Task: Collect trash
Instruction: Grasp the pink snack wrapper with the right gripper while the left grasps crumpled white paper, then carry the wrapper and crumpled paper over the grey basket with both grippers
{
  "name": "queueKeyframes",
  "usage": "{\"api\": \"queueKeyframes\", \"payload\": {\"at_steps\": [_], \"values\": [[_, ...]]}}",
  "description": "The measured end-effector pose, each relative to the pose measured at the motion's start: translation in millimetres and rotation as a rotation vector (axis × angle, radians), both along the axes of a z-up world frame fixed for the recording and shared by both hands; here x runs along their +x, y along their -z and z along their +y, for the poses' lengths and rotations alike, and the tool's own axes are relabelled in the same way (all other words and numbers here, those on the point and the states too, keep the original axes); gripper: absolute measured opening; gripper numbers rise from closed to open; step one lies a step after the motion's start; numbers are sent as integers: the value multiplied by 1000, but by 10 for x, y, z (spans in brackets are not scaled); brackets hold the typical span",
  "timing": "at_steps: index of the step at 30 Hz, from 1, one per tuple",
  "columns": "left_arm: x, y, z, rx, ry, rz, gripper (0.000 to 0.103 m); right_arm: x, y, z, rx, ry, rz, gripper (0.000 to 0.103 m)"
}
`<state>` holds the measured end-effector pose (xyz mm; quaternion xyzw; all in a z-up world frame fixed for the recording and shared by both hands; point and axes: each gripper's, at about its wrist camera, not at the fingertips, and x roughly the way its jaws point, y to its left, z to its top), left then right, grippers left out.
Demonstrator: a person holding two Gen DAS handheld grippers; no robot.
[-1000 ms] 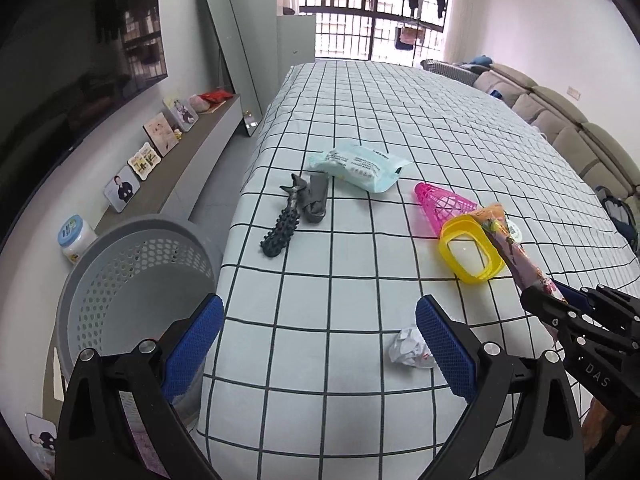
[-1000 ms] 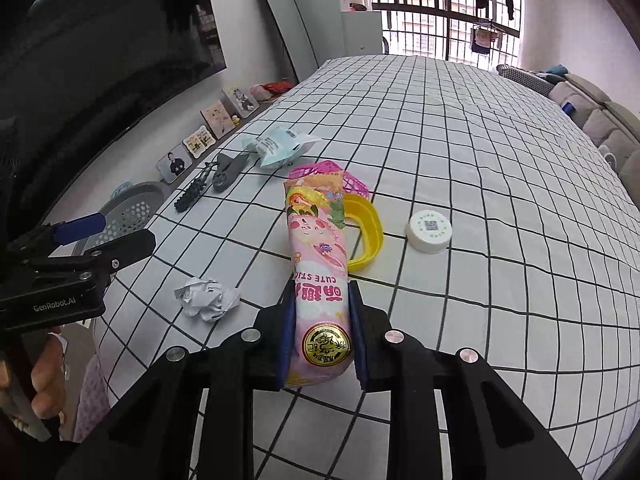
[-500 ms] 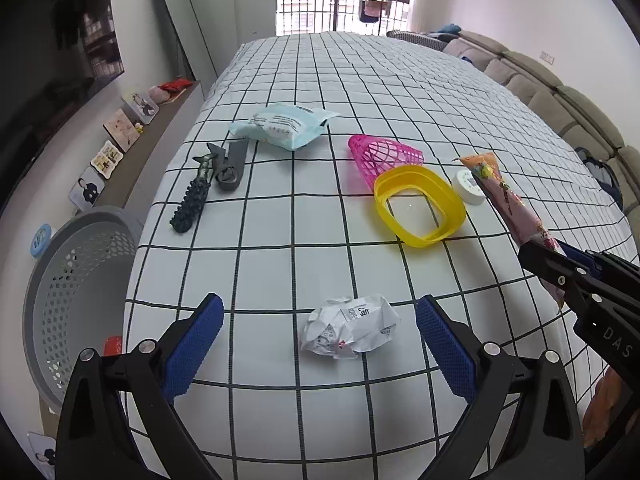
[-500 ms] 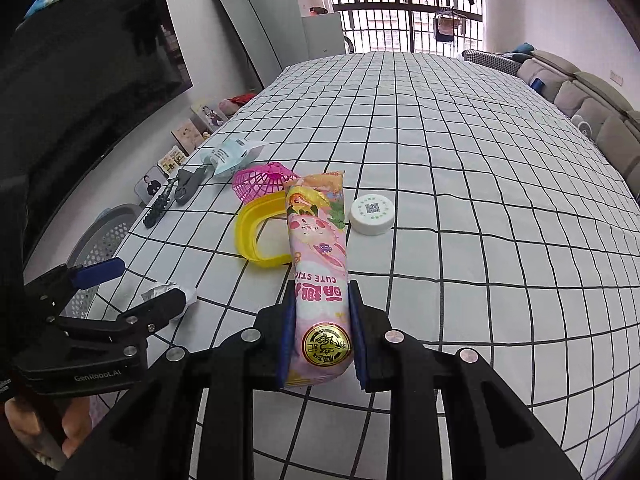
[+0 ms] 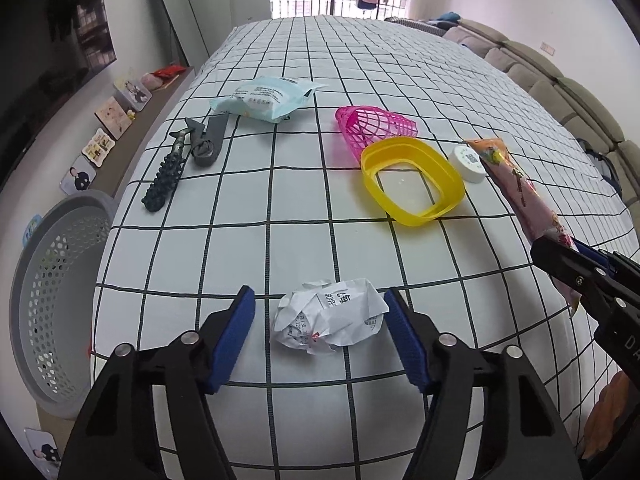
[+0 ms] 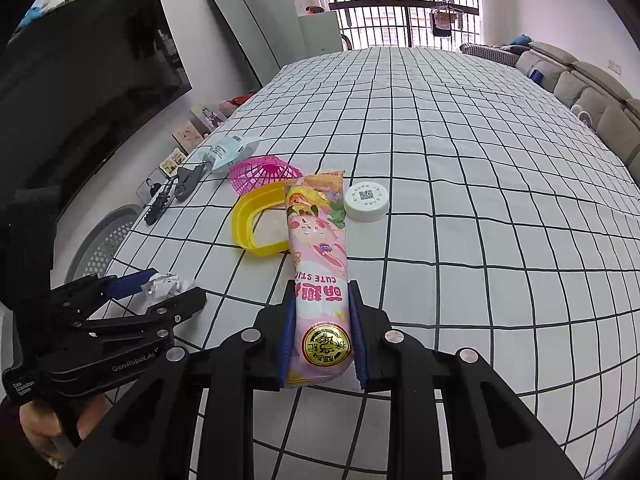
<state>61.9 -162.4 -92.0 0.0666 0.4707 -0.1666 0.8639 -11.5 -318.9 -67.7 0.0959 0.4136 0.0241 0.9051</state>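
A crumpled white paper ball (image 5: pixel 330 327) lies on the checked tablecloth near the front edge. My left gripper (image 5: pixel 320 332) is open, its blue pads on either side of the ball, not touching it; it also shows in the right wrist view (image 6: pixel 160 286). My right gripper (image 6: pixel 322 336) is shut on a pink snack wrapper (image 6: pixel 318 264) and holds it above the table; the wrapper also shows in the left wrist view (image 5: pixel 524 196). A grey perforated trash basket (image 5: pixel 44 300) stands on the floor to the left of the table.
On the table lie a yellow plastic ring (image 5: pixel 412 180), a pink mesh basket (image 5: pixel 376 126), a white round cap (image 5: pixel 470 162), a light blue packet (image 5: pixel 266 98) and a dark tool with a spiky handle (image 5: pixel 176 164). A sofa (image 5: pixel 560 92) runs along the right.
My left gripper has swung from the basket side towards the table and moved in around the paper ball, its jaws narrower. My right gripper has kept the wrapper and drifted right.
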Motion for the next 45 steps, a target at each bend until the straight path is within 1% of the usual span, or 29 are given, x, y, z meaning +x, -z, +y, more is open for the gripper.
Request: {"api": "queueKeyframes", "payload": {"at_steps": [3, 6, 11, 20, 24, 31, 36, 45], "values": [[-17, -18, 18, -12, 4, 2, 47, -7, 1, -1, 1, 1, 0, 24], [-44, -34, 53, -20, 1, 0, 41, -11, -2, 2, 2, 2, 0, 24], [-101, -120, 141, -20, -14, -27, 41, -32, -26, 42, 4, 0, -1, 24], [-220, -423, 486, -2, -85, -136, 41, -61, -218, 333, -17, -46, -31, 24], [-266, -512, 720, 7, -126, -167, 41, -29, -253, 552, -19, -82, -29, 24], [-340, -576, 1243, 7, -225, -188, 41, 65, -330, 1025, -22, -163, -40, 24], [-383, -590, 1663, 35, -312, -214, 41, 184, -345, 1404, -12, -237, -37, 24], [-339, -514, 2311, 30, -433, -204, 41, 483, -379, 2082, 0, -374, -36, 24]]}}
